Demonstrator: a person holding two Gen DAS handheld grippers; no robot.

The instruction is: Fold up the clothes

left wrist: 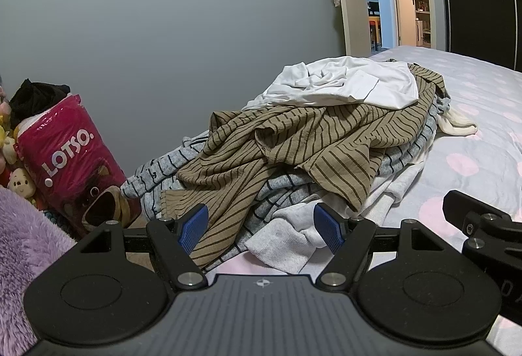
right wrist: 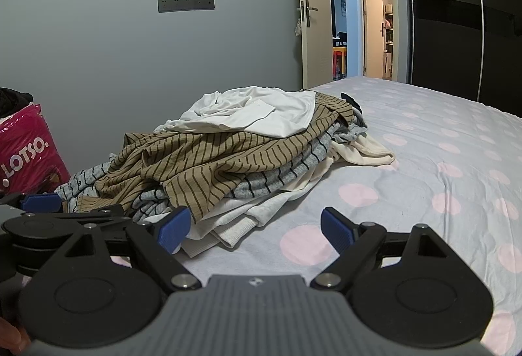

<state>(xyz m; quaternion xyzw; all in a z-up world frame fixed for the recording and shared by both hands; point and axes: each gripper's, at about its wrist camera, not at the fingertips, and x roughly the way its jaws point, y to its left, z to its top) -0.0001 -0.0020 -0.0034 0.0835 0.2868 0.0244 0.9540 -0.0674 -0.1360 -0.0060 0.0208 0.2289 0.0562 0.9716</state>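
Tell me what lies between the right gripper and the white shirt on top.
In the right wrist view, bare bedsheet runs from the right gripper to the pile, then the brown striped garment below the white shirt.

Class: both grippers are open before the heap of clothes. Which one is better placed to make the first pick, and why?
Probably the left gripper: its open jaws frame the near edge of the clothes pile. The right gripper faces mostly bare bedsheet, the pile off to its left.

Left of the bed (right wrist: 440, 140) with its pink-dotted sheet, you have a pink LOTSO bag (left wrist: 70, 157) against the grey wall (left wrist: 130, 30), with plush toys (left wrist: 19, 183) just beside the bag. Beyond the bed's far end you see an open door (right wrist: 308, 13) and a dark wardrobe (right wrist: 456, 13).
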